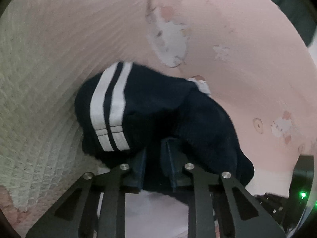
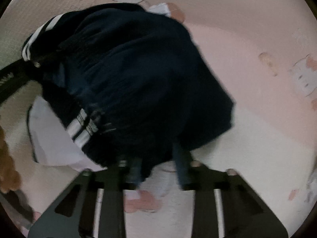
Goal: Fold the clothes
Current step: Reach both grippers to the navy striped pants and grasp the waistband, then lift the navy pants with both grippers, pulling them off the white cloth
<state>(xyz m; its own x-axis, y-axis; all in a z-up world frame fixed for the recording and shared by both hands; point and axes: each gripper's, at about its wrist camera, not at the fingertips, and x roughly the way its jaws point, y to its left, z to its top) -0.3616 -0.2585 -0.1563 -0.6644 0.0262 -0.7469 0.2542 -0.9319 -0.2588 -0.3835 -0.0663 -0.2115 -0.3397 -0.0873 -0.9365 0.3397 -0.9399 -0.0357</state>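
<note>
A dark navy garment (image 1: 158,107) with two white stripes (image 1: 111,107) lies bunched on a pink patterned bedsheet (image 1: 237,39). My left gripper (image 1: 153,154) has its fingers pushed into the navy cloth, with fabric between them. In the right wrist view the same navy garment (image 2: 138,75) fills the middle, its white stripes (image 2: 81,127) at lower left. My right gripper (image 2: 156,162) also has its fingers under the garment's near edge, with cloth between them. The fingertips of both grippers are hidden by the fabric. The left gripper's arm (image 2: 11,79) shows at the left edge.
A cream knitted blanket (image 1: 39,91) covers the left of the bed. A white garment (image 2: 51,138) lies under the navy one. A brown furry thing (image 2: 8,158) sits at the far left. The sheet carries cartoon prints (image 1: 170,37).
</note>
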